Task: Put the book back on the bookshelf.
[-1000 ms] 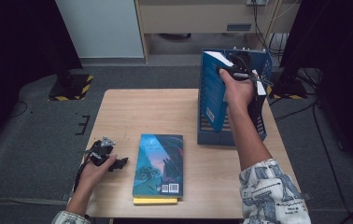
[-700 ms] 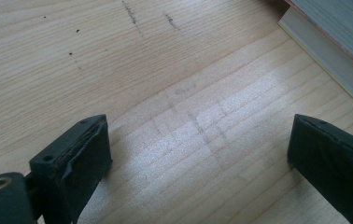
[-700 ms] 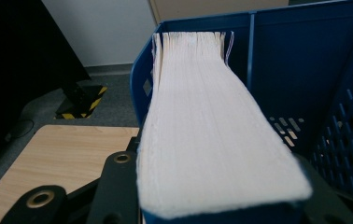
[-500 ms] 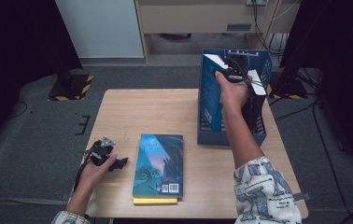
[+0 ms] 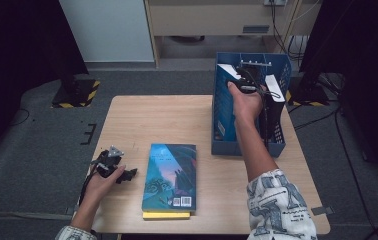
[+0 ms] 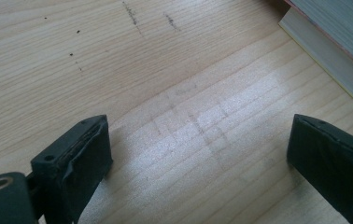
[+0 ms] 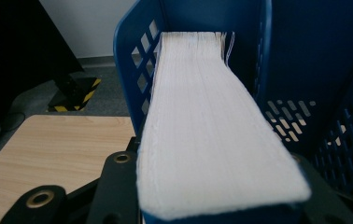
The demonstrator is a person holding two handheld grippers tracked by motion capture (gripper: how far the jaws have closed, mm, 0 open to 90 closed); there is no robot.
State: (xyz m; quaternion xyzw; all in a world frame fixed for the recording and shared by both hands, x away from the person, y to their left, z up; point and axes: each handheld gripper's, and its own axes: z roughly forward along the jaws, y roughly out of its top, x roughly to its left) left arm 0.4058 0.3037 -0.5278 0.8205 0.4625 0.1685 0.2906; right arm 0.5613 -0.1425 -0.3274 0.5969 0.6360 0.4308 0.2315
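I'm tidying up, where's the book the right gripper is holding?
In the high view, the book stands upright inside the blue basket's left side, far right on the table, clamped by the right gripper.

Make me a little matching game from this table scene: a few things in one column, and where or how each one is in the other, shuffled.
Things:
1. blue basket
2. book in the right gripper
3. teal book
4. left gripper

Places or states:
a. lies flat on the table, on top of a yellow book
b. stands at the table's right side
c. open, fingers apart over bare wood
d. held upright, going into the basket

Right pairs: 1-b, 2-d, 3-a, 4-c
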